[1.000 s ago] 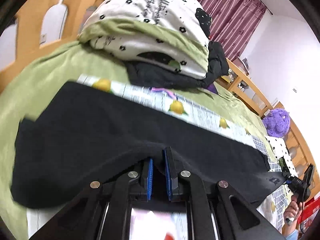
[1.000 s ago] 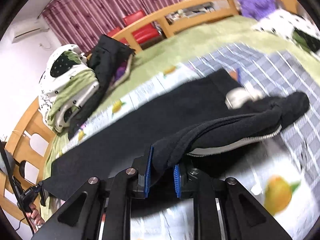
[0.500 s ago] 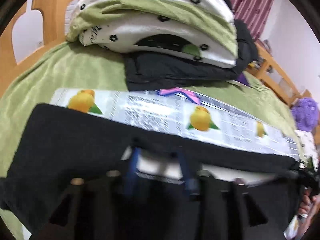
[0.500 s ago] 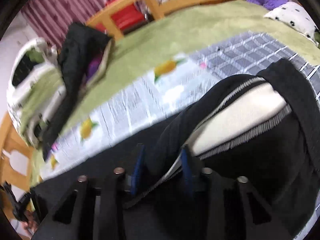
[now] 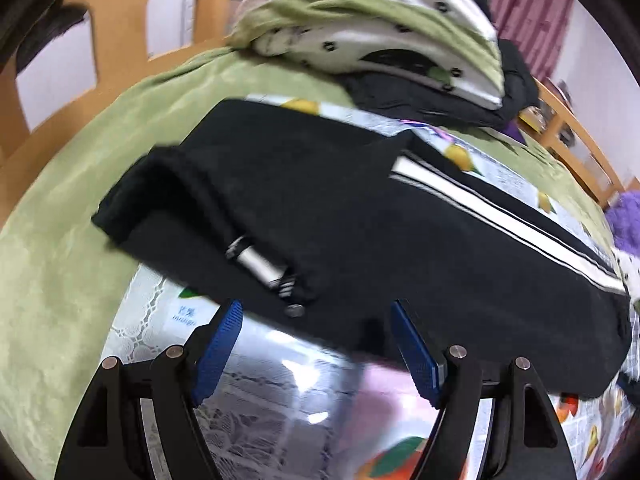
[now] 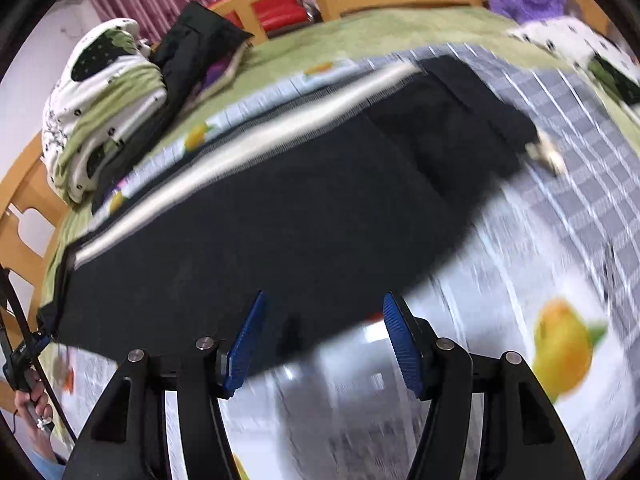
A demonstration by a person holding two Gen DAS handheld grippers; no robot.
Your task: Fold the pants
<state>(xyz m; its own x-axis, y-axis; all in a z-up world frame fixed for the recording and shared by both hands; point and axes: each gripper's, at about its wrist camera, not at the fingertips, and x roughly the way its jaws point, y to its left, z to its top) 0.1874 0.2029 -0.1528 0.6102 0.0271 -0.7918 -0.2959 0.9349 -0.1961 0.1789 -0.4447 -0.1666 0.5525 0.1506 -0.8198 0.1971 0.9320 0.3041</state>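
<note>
Item: pants (image 5: pixel 360 216), black, soft knit with a white side stripe (image 5: pixel 500 216). We find them lying lengthwise on the bed (image 5: pixel 60 240), folded leg over leg, just ahead of both sets of jaws.

Left gripper (image 5: pixel 316 344): jaws apart, holding nothing; the cuff end with a metal-tipped drawcord (image 5: pixel 260 264) sits just beyond them.

Right gripper (image 6: pixel 324 340): jaws apart, holding nothing; the near edge of the cloth lies between and just past the blue pads (image 6: pixel 244 344).

Under the pants: a glossy printed sheet (image 5: pixel 280 380) with fruit motifs, over a matte green cover.

Handling, in our judgement: we should next bite both layers together at an end, lift low, and carry it over evenly so the stripe stays straight.
</note>
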